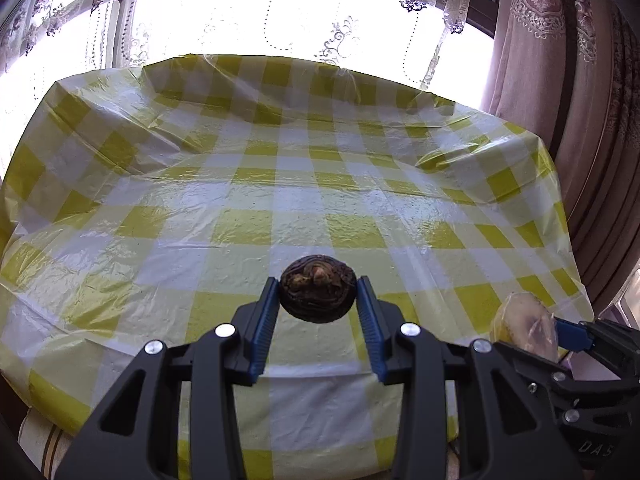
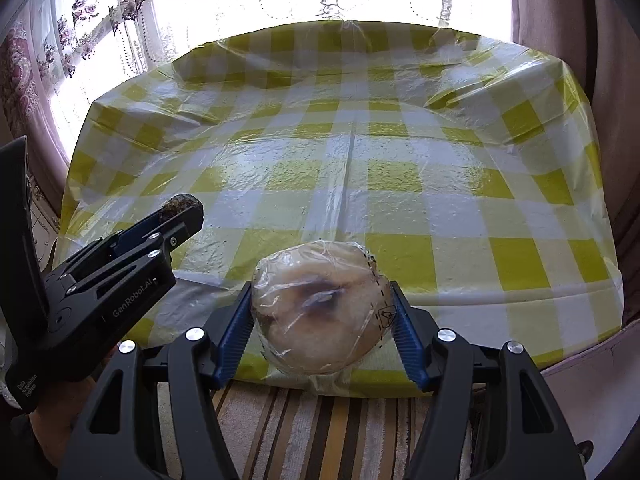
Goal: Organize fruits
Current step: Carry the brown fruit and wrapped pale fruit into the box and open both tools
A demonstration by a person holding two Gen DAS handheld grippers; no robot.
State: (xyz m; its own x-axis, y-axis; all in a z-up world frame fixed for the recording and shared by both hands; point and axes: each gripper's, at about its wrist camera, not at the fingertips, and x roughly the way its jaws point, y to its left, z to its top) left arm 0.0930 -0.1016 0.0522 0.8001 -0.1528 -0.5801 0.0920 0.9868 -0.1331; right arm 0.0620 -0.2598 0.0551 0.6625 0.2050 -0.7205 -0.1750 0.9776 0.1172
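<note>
The left tongs (image 1: 318, 300) are clamped on a small dark, wrinkled fruit (image 1: 318, 294), held in the air above the near part of the bench (image 1: 280, 184), which is covered in a yellow-and-white checked plastic cloth. The right tongs (image 2: 322, 316) are clamped on a larger pale round fruit wrapped in clear film (image 2: 320, 308), held over the near edge of the bench. The two tongs are side by side, the left one a little farther in.

No bowl, tray or other container shows in either view, so the step in hand looks like carrying both fruits in for placing. The next move likely calls for lowering each fruit onto the cloth before the tongs part, since both are round and may roll.
</note>
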